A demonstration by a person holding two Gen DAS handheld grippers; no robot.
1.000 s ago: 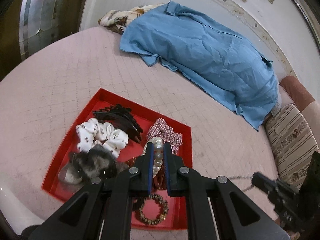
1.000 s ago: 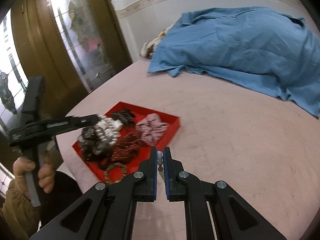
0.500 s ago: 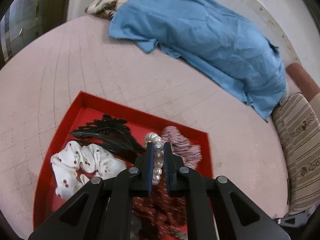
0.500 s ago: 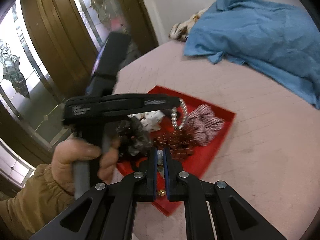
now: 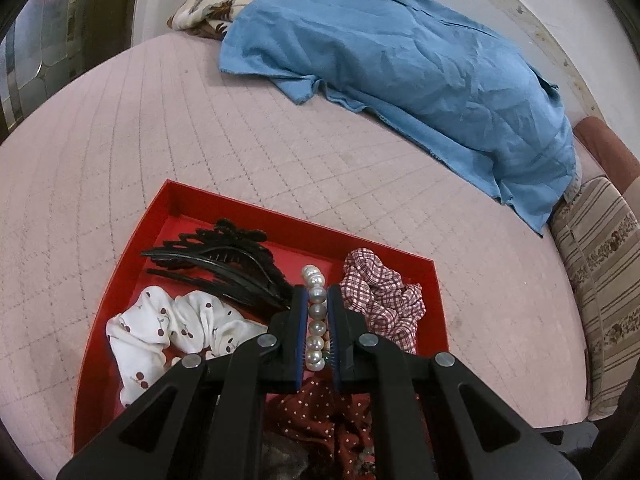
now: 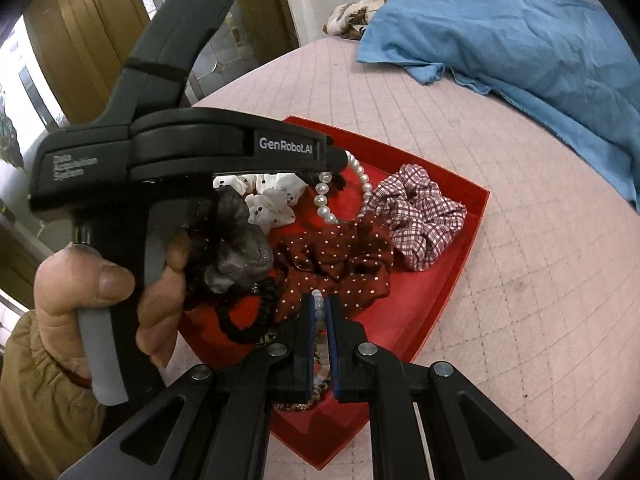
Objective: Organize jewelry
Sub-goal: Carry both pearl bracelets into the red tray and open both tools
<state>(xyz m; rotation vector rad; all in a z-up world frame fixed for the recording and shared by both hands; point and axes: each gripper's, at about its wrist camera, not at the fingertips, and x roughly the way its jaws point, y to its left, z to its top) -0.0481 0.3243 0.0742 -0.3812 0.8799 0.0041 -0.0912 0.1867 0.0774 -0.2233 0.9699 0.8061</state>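
A red tray (image 5: 120, 264) lies on the pink quilted bed. It holds a black claw clip (image 5: 224, 260), a white cherry scrunchie (image 5: 160, 332), a checked scrunchie (image 5: 380, 296), a dark red dotted scrunchie (image 6: 336, 256), a grey scrunchie (image 6: 236, 240) and a black hair tie (image 6: 248, 320). My left gripper (image 5: 318, 292) is shut on a pearl bracelet (image 5: 314, 320) and holds it over the tray; the bracelet hangs from it in the right wrist view (image 6: 328, 196). My right gripper (image 6: 319, 300) is shut on a pale bead bracelet (image 6: 322, 352) over the tray's near corner (image 6: 448, 304).
A blue shirt (image 5: 420, 64) lies across the far side of the bed, with a patterned cloth (image 5: 208, 12) behind it. A striped cushion (image 5: 600, 264) is at the right edge. A wooden door with glass (image 6: 100, 40) stands on the left.
Both grippers moved in over the tray. The left carried the pearl bracelet forward and lower. The right swung left with its bead bracelet, from beside the tray to above it.
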